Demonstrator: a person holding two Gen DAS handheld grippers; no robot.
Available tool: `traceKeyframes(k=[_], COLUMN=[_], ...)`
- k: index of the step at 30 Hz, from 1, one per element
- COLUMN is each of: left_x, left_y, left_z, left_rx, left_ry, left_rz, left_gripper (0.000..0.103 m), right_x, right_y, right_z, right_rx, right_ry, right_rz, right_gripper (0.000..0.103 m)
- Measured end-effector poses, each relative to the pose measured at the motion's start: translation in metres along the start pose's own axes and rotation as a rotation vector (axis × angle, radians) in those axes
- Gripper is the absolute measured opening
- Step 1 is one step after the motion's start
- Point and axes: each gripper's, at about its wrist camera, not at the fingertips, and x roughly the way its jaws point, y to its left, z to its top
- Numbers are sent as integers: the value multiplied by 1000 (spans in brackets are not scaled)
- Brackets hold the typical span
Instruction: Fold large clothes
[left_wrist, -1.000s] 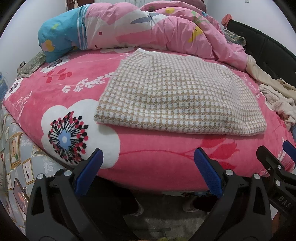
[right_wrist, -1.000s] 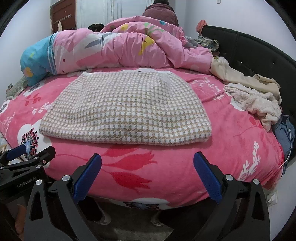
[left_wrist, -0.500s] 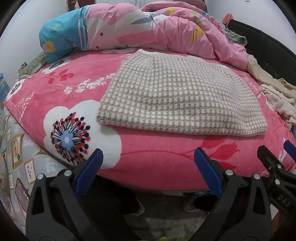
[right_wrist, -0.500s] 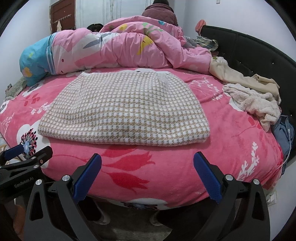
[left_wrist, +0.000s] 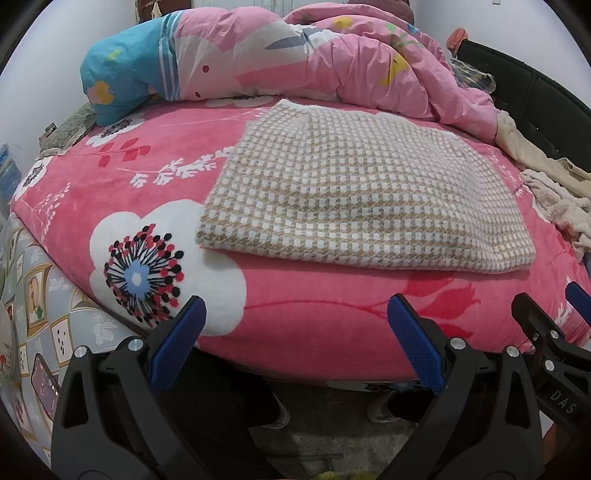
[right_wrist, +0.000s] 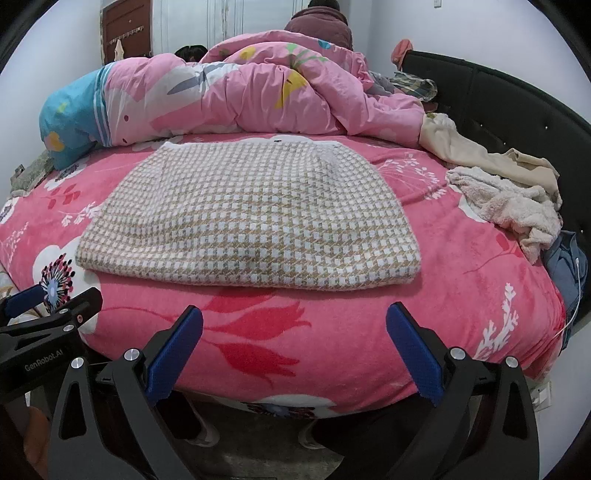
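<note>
A beige and white houndstooth garment (left_wrist: 354, 192) lies folded in a flat rectangle on the pink flowered bed cover (left_wrist: 303, 306); it also shows in the right wrist view (right_wrist: 251, 218). My left gripper (left_wrist: 295, 325) is open and empty, held before the bed's near edge, short of the garment. My right gripper (right_wrist: 295, 328) is open and empty at the same edge, to the right of the left one. The right gripper's black arm (left_wrist: 546, 339) shows in the left wrist view, and the left gripper's arm (right_wrist: 48, 328) in the right wrist view.
A bunched pink and blue duvet (right_wrist: 221, 96) fills the back of the bed. Loose cream and beige clothes (right_wrist: 506, 192) lie at the right by the black headboard (right_wrist: 517, 107). A patterned sheet (left_wrist: 37, 332) hangs at the bed's left side.
Both grippers have risen and moved slightly toward the bed; the garment sits a little lower and nearer in both views. The garment has not moved.
</note>
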Motion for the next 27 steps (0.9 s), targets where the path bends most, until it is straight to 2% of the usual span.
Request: traceKeyframes(k=[27], left_x=[0], left_y=[1], left_z=[0], left_rx=[-8], left_ry=[3], left_rz=[7], left_gripper=[95], right_x=[0], right_y=[-1], right_z=[-1], right_rx=[-10], right_ry=[-1], right_rz=[-1], right_gripper=[97])
